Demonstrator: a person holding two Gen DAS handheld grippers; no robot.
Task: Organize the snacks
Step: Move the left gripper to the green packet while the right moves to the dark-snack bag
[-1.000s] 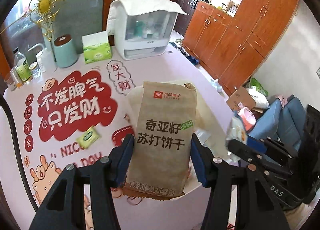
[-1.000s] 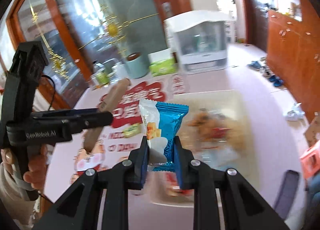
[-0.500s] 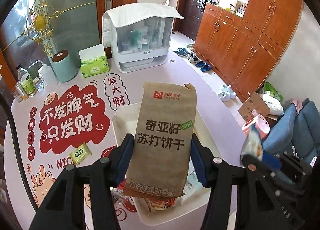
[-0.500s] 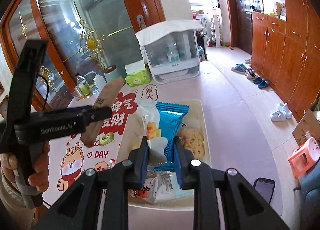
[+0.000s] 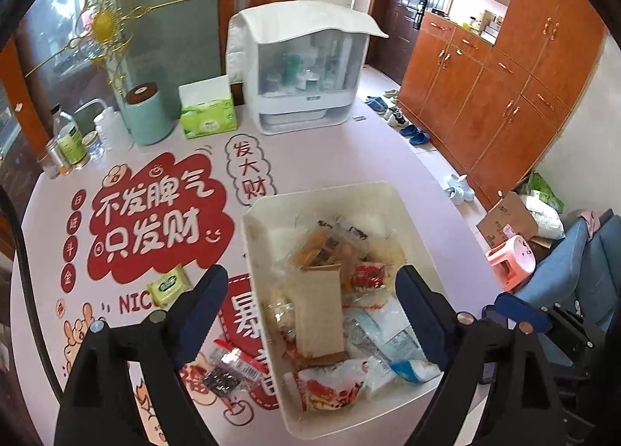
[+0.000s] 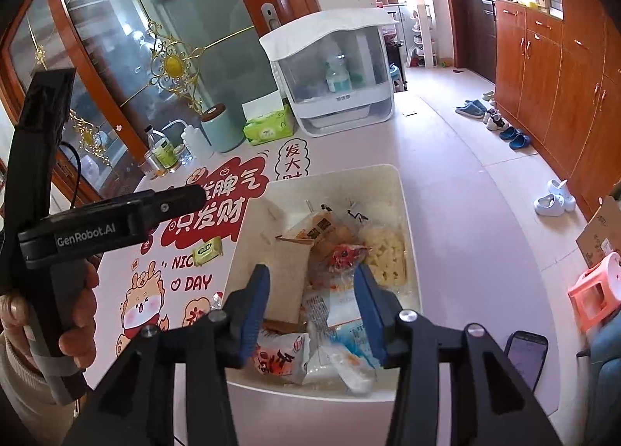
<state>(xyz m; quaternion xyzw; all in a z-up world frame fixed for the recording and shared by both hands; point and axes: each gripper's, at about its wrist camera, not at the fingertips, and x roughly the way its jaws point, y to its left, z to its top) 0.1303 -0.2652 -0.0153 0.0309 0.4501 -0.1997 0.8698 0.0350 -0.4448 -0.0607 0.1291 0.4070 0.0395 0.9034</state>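
Snacks in white bin; green packet, perhaps wipes, beside.

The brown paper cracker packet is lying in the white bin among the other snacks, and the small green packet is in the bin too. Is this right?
Not quite. The brown paper cracker packet does lie in the white bin among the snacks, but the small green packet lies outside it, on the printed table cover, as the left wrist view shows.

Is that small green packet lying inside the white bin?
No, the green packet lies on the printed table mat, left of the white bin.
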